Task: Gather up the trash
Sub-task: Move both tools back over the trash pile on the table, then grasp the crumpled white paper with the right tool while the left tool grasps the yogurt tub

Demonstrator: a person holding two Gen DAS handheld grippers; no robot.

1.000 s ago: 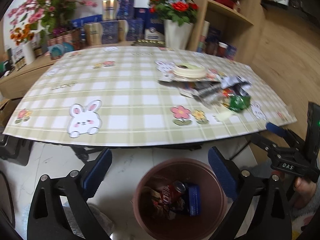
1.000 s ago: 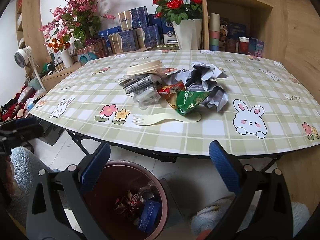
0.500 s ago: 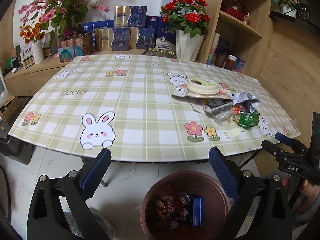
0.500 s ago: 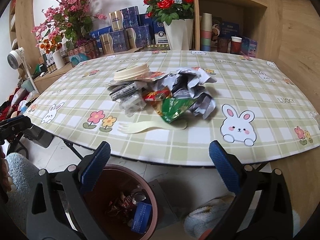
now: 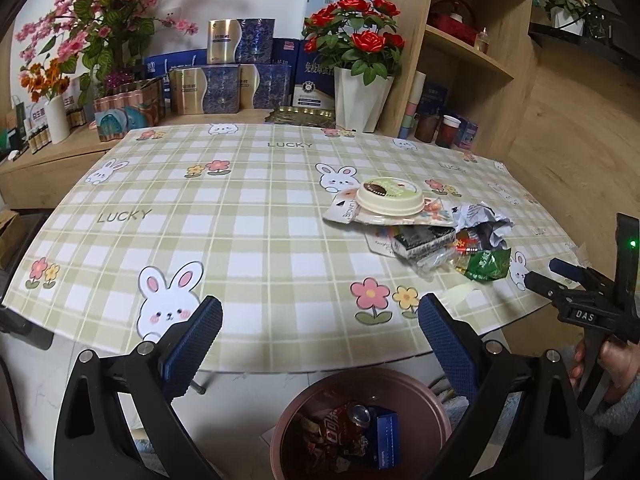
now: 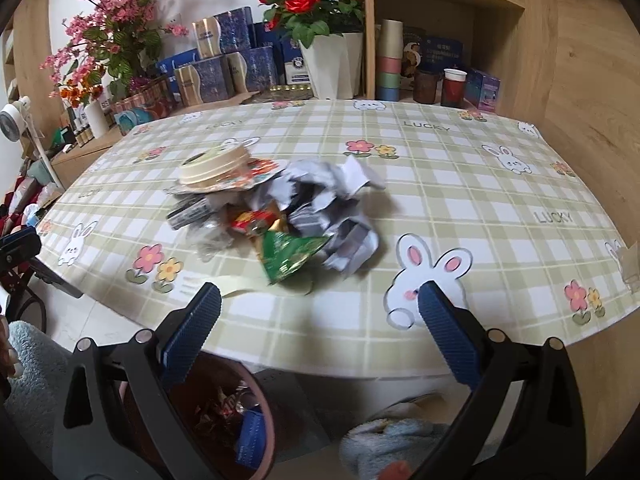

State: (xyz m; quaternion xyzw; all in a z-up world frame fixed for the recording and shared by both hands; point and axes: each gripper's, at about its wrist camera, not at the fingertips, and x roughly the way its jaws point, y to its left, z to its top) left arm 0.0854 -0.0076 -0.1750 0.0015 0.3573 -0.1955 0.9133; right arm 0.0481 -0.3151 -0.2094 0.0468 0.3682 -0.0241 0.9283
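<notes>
Left wrist view: the left gripper [image 5: 320,332] has its jaws spread wide and empty above the near edge of the table [image 5: 240,240]. Below it stands a brown bin [image 5: 432,408] holding a red can [image 5: 344,426] and a blue box [image 5: 386,436]. The trash pile [image 5: 436,236] lies right of centre, a round lid [image 5: 390,195] on top, a green wrapper [image 5: 486,264] nearest the right gripper [image 5: 568,280].

Right wrist view: the right gripper [image 6: 320,328] is likewise wide open, holding nothing. Crumpled paper [image 6: 340,208], the green wrapper [image 6: 292,254] and the lid [image 6: 214,164] sit ahead, left of centre. A pale plastic fork [image 6: 224,286] lies crosswise along the table's edge; its tine end is hidden.
</notes>
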